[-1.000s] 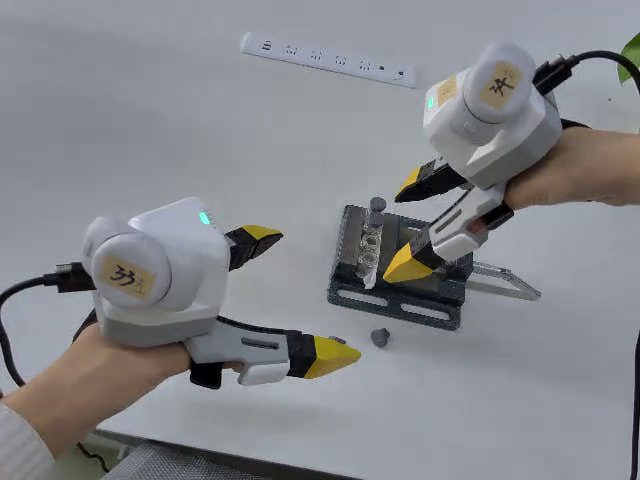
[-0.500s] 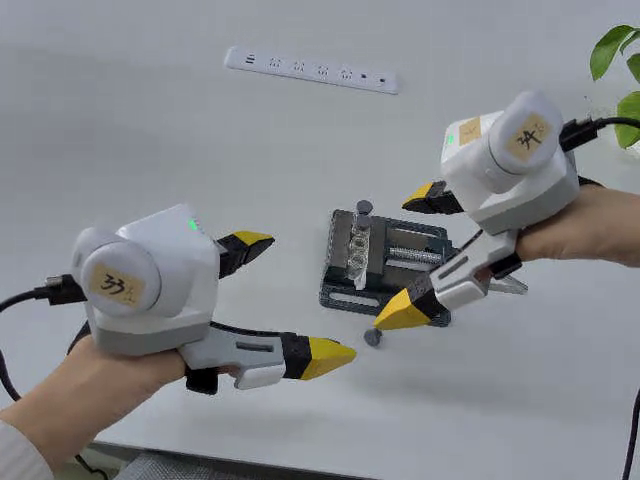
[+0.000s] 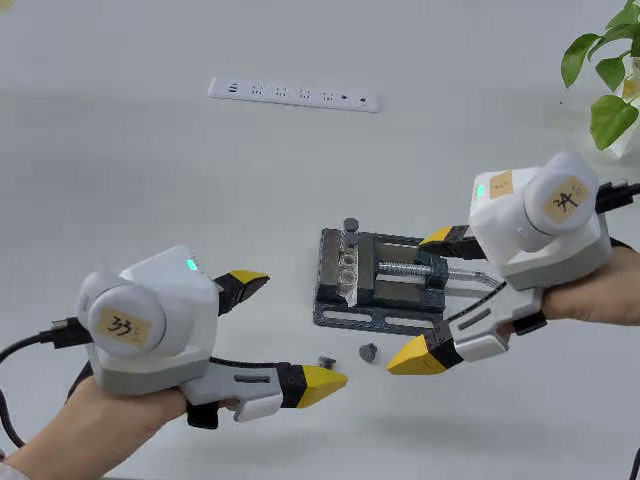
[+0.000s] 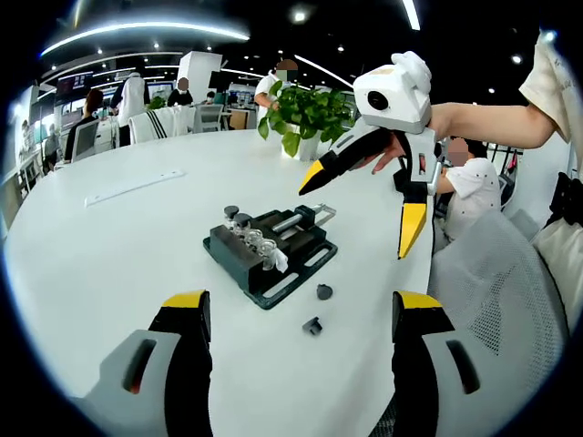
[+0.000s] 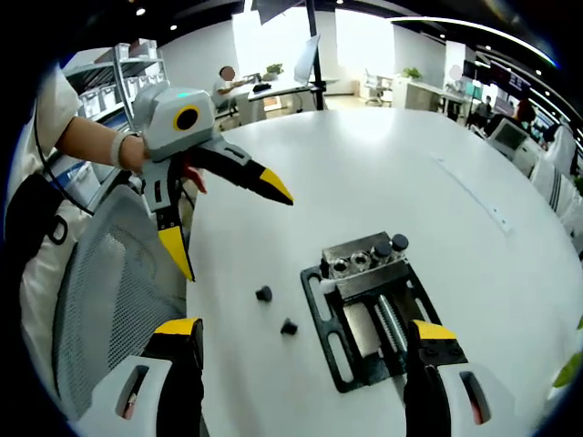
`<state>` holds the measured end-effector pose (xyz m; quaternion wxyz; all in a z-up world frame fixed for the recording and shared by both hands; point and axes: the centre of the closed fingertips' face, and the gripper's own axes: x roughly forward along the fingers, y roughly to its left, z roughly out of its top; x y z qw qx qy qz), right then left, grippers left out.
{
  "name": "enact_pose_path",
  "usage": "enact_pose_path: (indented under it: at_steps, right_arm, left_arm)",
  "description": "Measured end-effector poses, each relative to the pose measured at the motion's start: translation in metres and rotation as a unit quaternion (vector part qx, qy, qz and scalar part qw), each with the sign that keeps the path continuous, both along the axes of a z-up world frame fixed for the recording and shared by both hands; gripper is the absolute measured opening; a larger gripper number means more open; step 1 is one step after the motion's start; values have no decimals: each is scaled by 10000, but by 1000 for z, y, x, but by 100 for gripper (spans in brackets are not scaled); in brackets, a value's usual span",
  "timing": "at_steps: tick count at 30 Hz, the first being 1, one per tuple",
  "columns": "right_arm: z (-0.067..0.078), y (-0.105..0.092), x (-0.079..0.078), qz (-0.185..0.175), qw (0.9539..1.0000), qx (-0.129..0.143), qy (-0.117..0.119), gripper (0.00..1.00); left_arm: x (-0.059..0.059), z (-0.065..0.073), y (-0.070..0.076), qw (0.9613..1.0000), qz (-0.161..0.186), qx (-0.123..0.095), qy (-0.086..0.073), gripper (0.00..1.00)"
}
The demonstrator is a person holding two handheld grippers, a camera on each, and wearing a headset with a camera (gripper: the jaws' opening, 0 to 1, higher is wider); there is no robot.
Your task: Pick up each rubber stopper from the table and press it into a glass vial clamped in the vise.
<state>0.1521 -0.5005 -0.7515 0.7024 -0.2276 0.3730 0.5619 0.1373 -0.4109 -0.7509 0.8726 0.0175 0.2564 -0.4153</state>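
Note:
A black vise stands mid-table with a row of glass vials clamped in it. The far vials carry dark stoppers; the near ones look uncapped. Two loose rubber stoppers lie in front of the vise, one rounder, the other close to my left gripper's near tip. My left gripper hovers open at the lower left, nothing between its jaws. Open and empty too, my right gripper hangs right of the vise. The loose stoppers lie just ahead of both grippers' jaws.
A white power strip lies at the table's far side. A green plant stands at the far right. A mesh chair back sits off the table's near edge. People sit at desks in the background.
My right gripper has drawn back from over the vise toward the front right, still open. A second loose stopper now shows beside my left gripper's tip. The head camera has shifted.

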Motion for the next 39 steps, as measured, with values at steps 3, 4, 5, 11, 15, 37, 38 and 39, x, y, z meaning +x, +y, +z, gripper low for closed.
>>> enact_pose_path:
  at_steps: [3,4,5,11,15,37,38,39]
  right_arm:
    - [-1,-6,-4,-121,9999,58,22,91]
    - [-1,-8,-6,-172,9998,107,46,90]
    - [-1,-9,-8,-222,9997,129,52,90]
    - [-4,-19,-18,-338,9992,188,75,89]
    - [-3,-21,-23,-418,9987,273,72,88]
    - [5,-38,-42,-590,9962,640,19,88]
    - [5,-37,-43,-593,9961,650,14,88]
    - [6,-38,-44,-599,9959,672,13,88]
  left_arm:
    - [-4,-9,-2,9998,-40,119,149,77]
    - [-5,-11,-3,9998,-37,152,153,75]
    - [-6,-13,-4,9996,-17,181,198,74]
    - [-10,-28,-5,9981,25,377,478,64]
    - [-13,-34,-8,9965,112,433,701,55]
    - [-19,-59,-17,9830,878,567,1511,15]
    - [-18,-60,-18,9831,875,567,1506,15]
    - [-18,-61,-19,9828,887,582,1510,14]
